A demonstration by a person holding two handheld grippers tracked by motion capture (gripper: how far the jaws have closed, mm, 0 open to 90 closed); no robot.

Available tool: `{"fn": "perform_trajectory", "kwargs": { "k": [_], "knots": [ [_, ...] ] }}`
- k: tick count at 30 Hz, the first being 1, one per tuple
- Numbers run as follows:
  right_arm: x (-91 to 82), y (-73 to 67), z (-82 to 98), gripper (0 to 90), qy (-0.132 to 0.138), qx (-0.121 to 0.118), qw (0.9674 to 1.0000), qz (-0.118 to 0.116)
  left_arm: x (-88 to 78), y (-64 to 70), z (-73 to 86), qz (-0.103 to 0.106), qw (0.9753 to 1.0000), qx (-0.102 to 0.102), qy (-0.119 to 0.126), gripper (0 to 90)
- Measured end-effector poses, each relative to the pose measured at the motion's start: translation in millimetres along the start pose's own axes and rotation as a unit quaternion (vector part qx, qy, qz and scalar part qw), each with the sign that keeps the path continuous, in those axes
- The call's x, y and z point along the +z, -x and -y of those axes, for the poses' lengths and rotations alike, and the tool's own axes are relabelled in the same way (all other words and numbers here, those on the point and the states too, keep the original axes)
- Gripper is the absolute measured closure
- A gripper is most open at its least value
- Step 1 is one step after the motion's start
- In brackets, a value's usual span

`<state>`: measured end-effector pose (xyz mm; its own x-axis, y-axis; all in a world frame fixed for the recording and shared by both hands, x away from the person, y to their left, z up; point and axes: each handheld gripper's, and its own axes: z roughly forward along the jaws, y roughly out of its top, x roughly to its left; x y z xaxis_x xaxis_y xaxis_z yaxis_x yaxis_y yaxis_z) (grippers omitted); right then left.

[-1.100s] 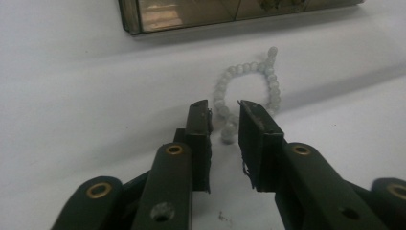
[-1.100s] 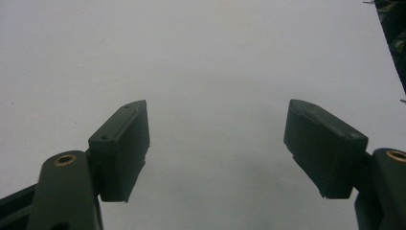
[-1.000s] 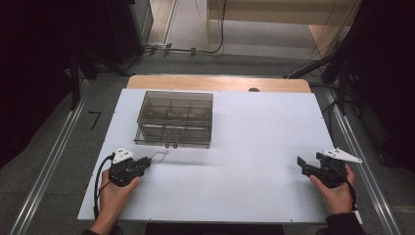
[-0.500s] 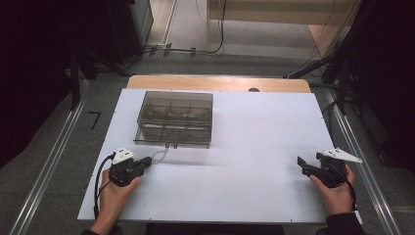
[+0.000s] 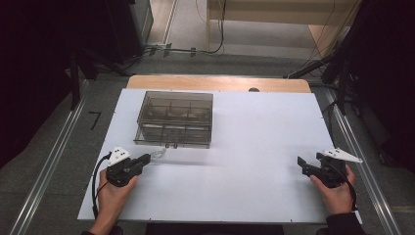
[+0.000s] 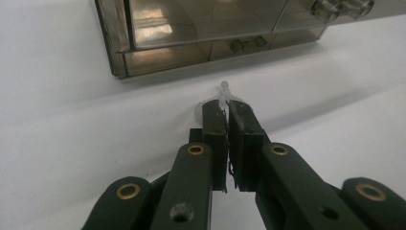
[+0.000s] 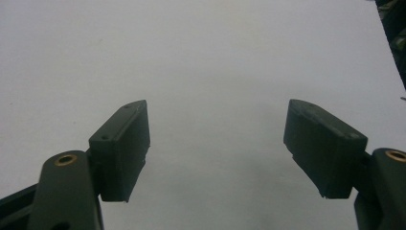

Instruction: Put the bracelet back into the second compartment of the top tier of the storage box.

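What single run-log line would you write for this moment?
left gripper: shut on small clear part | right gripper: open, holding nothing | clear compartment box: on table, ahead of left gripper

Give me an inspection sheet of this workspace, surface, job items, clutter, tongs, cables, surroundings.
Surface: white rectangular tabletop, wooden edge at the far side.
Job's things: smoky transparent plastic compartment box, far left; small clear plastic piece pinched in the left tongs.
Clutter: nothing seen.
Grippers: left tongs shut on the piece, near the box; right tongs open, nothing between them.
Cables: black cable trailing from the left tongs.
Surroundings: grey floor, metal rails, dark stands.
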<state>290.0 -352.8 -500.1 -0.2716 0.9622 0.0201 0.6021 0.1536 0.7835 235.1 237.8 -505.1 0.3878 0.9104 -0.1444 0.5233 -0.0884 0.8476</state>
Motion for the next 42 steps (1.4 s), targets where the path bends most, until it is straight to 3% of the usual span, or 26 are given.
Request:
{"fn": "perform_trajectory", "kwargs": {
  "k": [8, 25, 36, 42],
  "knots": [
    [0.2, 0.4, 0.1, 22.3, -0.001, 0.002, 1.0, 0.001, -3.9, -0.8, -1.6, 0.01, 0.9998, -0.01, 0.011, 87.3],
    [0.8, 0.8, 0.3, 21.4, 0.0, -0.001, 1.0, 0.004, -16.3, 3.4, -10.7, 0.022, 0.9978, -0.02, 0.058, 87.3],
    [3.1, 1.6, 1.2, 14.5, -0.006, 0.003, 0.9999, 0.009, -21.9, 7.9, -15.7, 0.032, 0.9961, -0.022, 0.079, 87.3],
    [7.6, 0.3, 2.5, 10.8, -0.026, -0.005, 0.9996, 0.009, -23.0, 10.1, -16.9, 0.036, 0.9954, -0.024, 0.086, 87.3]
  ]
}}
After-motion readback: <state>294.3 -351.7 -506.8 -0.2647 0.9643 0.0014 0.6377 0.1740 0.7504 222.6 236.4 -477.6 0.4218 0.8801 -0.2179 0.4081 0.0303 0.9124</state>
